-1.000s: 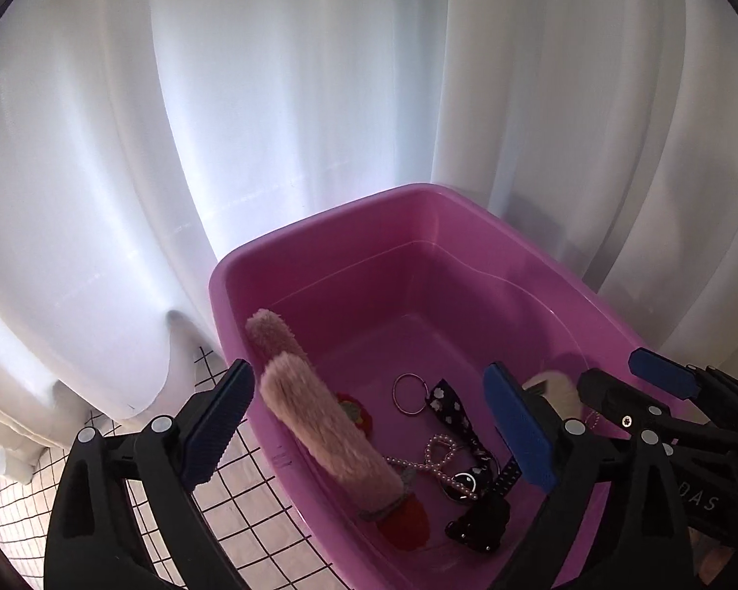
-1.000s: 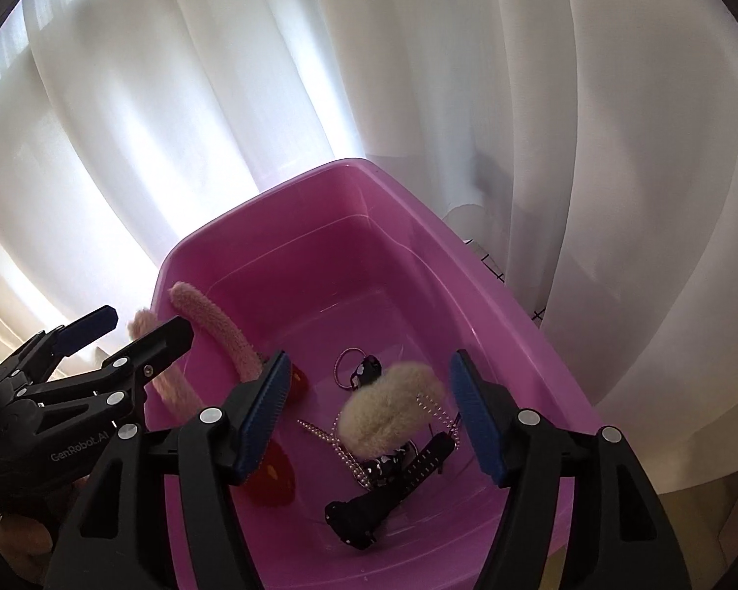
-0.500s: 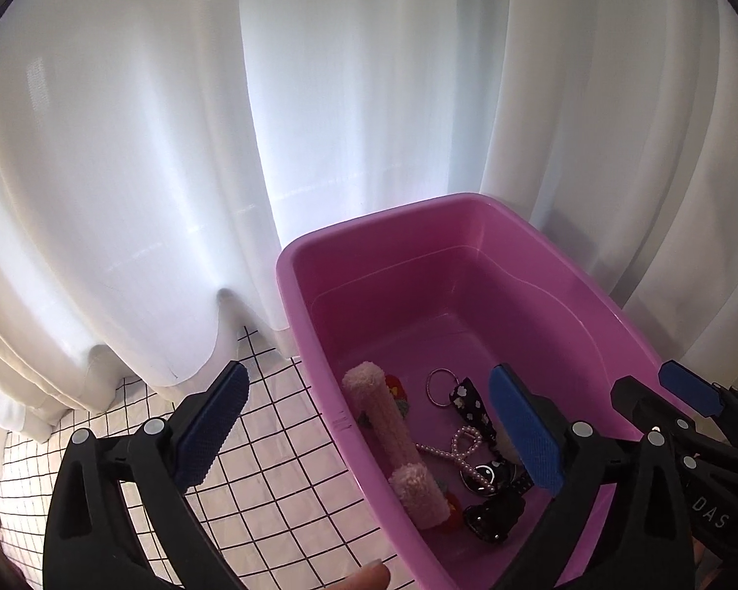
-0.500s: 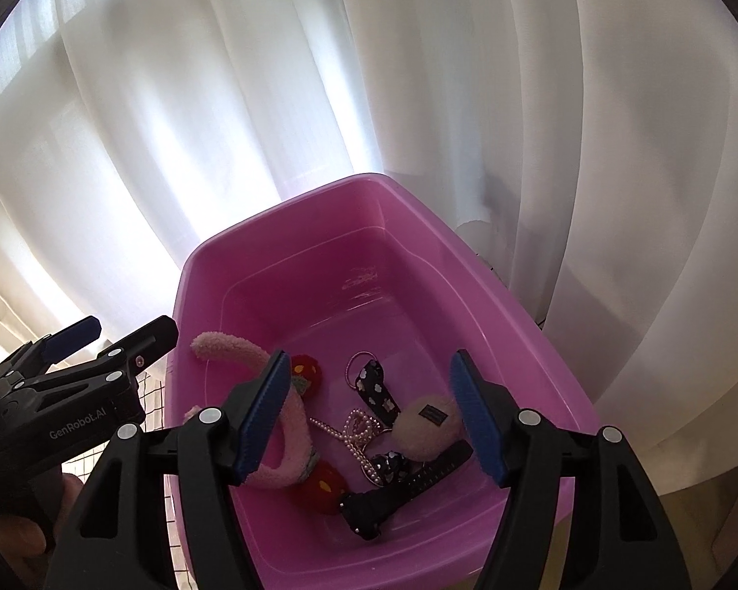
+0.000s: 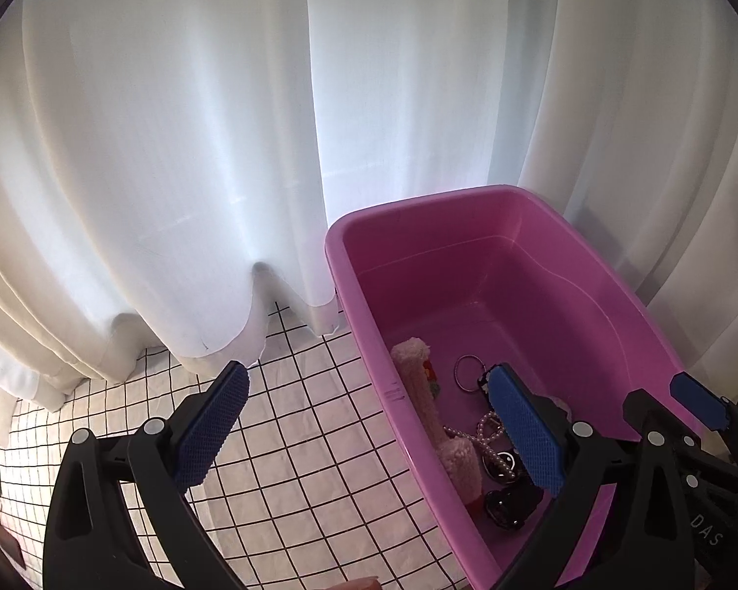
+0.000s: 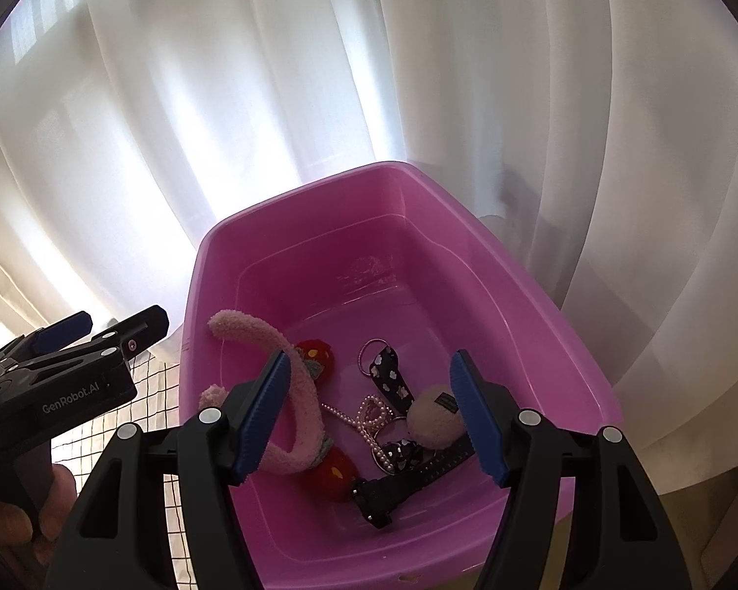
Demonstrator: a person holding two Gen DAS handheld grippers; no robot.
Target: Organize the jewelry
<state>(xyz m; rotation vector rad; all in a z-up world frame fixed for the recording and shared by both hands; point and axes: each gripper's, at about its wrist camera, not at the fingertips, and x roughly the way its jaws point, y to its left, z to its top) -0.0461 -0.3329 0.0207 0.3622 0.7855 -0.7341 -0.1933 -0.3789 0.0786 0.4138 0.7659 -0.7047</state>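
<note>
Where curtain [image 5: 172, 172] drapes, pink bin [image 5: 369, 344] beside.

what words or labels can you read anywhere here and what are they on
"GenRobot.AI": white print on the side of the left gripper, seen from the right wrist.
"DAS": partial grey letters on the right gripper, cut off at the frame edge.
Small dark tag on the cream pompom: too small to read.

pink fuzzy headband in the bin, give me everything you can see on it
The pink fuzzy headband is a curved band covered in soft plush, with two red plush ornaments attached along it. It lies loose on the floor of the pink bin, at its left side, near the left wall. A pearl strand runs right beside it. Neither gripper touches it.
</note>
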